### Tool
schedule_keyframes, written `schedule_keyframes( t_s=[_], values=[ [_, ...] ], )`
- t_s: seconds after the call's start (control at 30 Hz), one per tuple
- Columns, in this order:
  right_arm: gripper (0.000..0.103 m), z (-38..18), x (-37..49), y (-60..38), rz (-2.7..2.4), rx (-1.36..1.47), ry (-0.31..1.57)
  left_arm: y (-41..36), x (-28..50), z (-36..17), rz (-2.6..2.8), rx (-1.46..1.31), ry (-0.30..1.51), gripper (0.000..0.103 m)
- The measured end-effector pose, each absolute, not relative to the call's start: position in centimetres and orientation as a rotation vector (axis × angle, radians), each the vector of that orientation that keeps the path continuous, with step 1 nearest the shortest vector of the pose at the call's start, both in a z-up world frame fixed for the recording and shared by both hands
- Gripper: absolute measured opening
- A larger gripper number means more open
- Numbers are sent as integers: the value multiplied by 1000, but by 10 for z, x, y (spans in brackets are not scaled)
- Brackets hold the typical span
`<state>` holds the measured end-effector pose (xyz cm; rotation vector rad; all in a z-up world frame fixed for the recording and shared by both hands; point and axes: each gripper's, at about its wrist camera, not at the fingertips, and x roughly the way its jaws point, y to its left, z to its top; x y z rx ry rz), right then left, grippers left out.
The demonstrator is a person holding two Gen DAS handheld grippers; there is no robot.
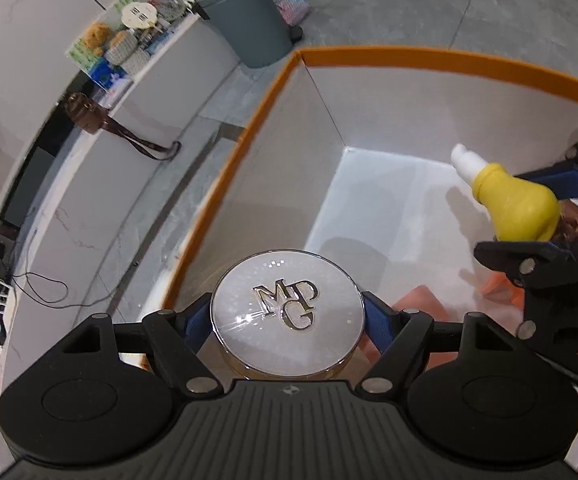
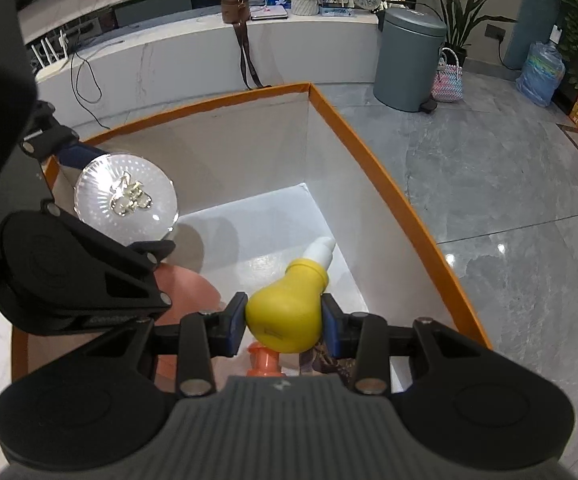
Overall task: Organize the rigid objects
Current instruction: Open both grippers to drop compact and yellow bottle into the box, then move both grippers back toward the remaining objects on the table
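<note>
Fingers (image 2: 236,320) flank yellow bottle (image 2: 285,316); round jar (image 1: 287,312) likewise.

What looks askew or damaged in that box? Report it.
Nothing stands out. The orange-rimmed box looks intact; the round jar and the yellow bottle are each held over it, nothing spilled.

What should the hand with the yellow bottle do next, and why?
Probably lower it a bit further and then let go. The right gripper is shut on the yellow bottle, which hangs over the white floor of the orange-rimmed box, nozzle pointing down. The bare floor lies just ahead of it, and the left gripper holds the round silver jar off to the side.
</note>
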<state>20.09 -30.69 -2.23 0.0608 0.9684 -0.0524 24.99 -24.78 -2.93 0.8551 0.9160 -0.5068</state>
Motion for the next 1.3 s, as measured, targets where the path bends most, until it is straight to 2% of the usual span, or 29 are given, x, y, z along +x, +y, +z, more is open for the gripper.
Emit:
schedule_keyframes(
  t_s=[0.43, 0.8, 1.3],
  values=[
    [39, -26, 209, -304, -56, 33, 997, -245, 256, -37, -519, 845, 967, 90],
    [52, -22, 203, -308, -63, 49, 972, -241, 254, -24, -505, 824, 928, 94],
    [53, -11, 192, -310, -65, 62, 924, -232, 250, 6, -505, 776, 886, 94]
  ],
)
